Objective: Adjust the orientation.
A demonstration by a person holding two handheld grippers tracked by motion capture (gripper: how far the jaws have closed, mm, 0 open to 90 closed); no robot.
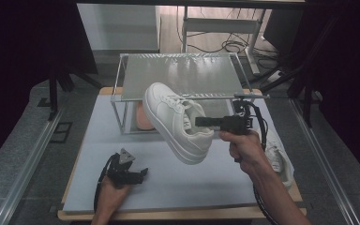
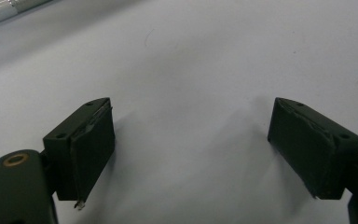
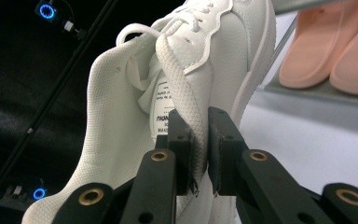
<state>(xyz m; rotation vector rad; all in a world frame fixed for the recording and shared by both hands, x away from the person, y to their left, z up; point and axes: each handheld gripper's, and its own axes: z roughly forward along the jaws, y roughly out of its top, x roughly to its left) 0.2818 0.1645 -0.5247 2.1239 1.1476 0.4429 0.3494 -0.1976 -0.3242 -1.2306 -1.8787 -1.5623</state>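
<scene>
A white sneaker [image 1: 178, 122] hangs in the air in front of the metal shoe rack [image 1: 183, 75], toe tilted up toward the rack. My right gripper [image 1: 201, 122] is shut on the side wall of its collar; in the right gripper view the white sneaker [image 3: 186, 70] has its padded edge pinched at my right gripper [image 3: 201, 154]. A second white sneaker [image 1: 279, 159] lies on the table at the right, partly hidden by the right forearm. My left gripper [image 1: 138, 174] rests low on the grey table top [image 2: 205, 56], my left gripper [image 2: 191, 144] open with nothing between its jaws.
Pink shoes [image 1: 143, 117] sit on the rack's lower shelf, seen as pink shoes [image 3: 331, 51] past the held sneaker. The rack's top shelf [image 1: 183, 77] is a bare metal sheet. Dark stands and cables surround the table.
</scene>
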